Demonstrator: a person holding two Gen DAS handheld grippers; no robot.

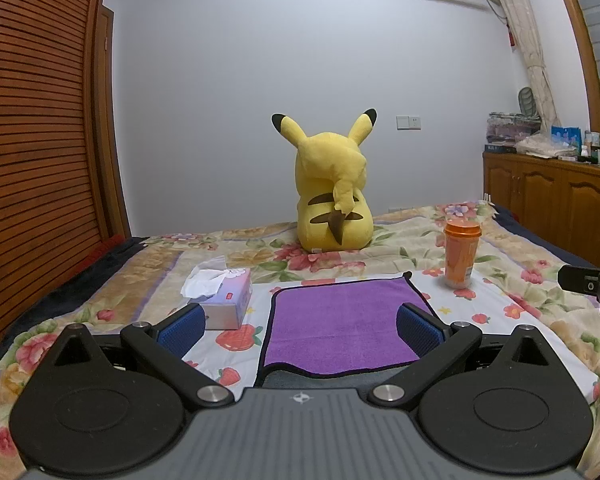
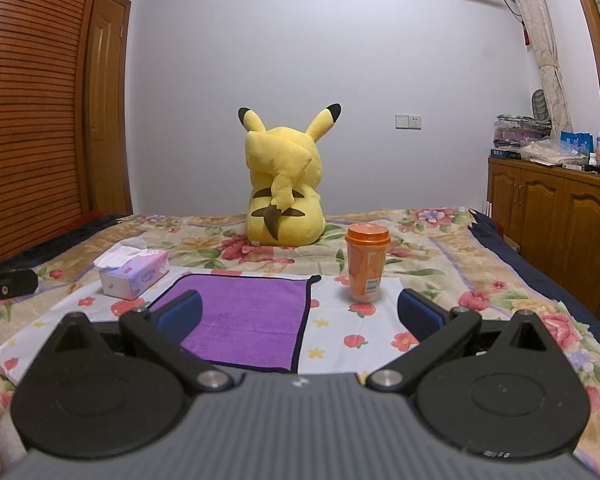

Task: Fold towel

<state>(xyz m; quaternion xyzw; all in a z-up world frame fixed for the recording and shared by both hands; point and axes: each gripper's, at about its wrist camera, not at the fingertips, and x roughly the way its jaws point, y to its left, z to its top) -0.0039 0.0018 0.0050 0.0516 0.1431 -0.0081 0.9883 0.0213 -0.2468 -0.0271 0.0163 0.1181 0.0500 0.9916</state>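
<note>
My left gripper (image 1: pixel 300 326) stood wide open, holding nothing, its blue-padded fingers (image 1: pixel 182 330) spread above the near part of the purple microfibre towel with dark edging (image 1: pixel 340 320). The towel lay flat on a white fruit-print cloth (image 1: pixel 480 308) over the floral bedspread (image 1: pixel 412 240). My right gripper (image 2: pixel 300 316) was equally wide open and empty, hovering over the towel's right edge. A tissue box (image 1: pixel 226 300) sat just left of the towel, an orange lidded cup (image 2: pixel 367 264) to its right, and a yellow plush toy (image 1: pixel 332 196) behind.

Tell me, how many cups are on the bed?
1. The orange cup stands upright right of the purple towel, in front of the yellow plush. More could hide behind the plush.
</note>
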